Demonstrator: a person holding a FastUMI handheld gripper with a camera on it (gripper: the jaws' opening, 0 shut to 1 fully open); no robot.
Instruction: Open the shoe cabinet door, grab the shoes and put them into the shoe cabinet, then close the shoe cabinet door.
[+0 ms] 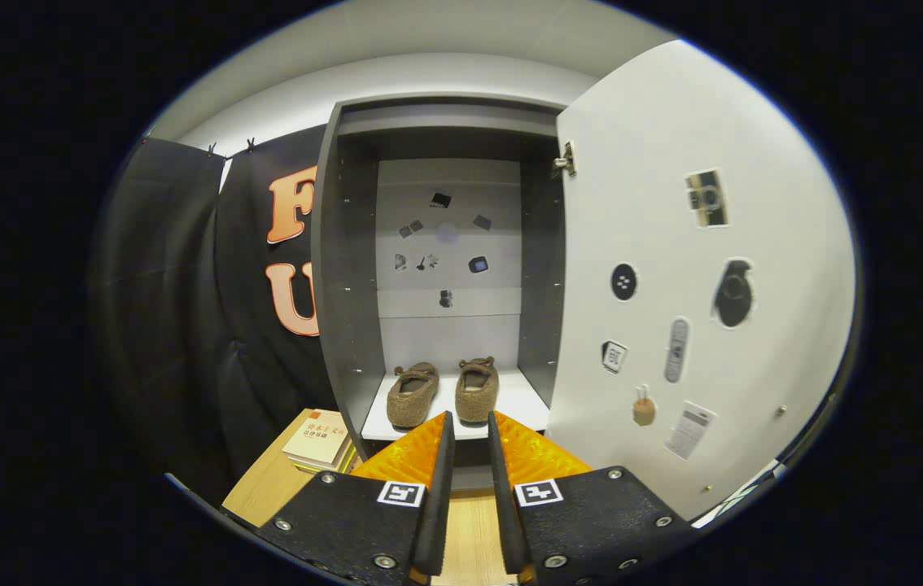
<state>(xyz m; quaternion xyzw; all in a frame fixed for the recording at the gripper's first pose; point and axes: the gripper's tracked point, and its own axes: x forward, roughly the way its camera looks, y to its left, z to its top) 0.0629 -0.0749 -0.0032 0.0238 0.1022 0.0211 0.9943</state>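
We saw the shoe cabinet (347, 268) standing in the middle of the frame, its dark side walls and top framing a pale back panel (449, 325) that carried several small stickers. Its white cabinet door (657, 244) was swung wide open toward the right of the frame, hinged at the cabinet's right wall, with a metal hinge (565, 161) showing near its upper corner. The door's inner face bore a scatter of stickers of various shapes.

To the left of the cabinet hung the black cloth wall of the booth (177, 325). At the lower left, a wooden desk (262, 492) carried a small stack of books (319, 441) just beside the cabinet's left wall.

Inside the cabinet, on its white bottom shelf (522, 399), sat the pair of brown fluffy slippers (444, 392). They stood side by side with their toes toward us, the left one angled slightly, the right one straighter, a small gap between them.

At the bottom centre of the frame the gripper (470, 423) pointed at the shelf's front edge, just short of the slippers. Its two fingers (445, 456) stood close together with a narrow gap between them, holding nothing.
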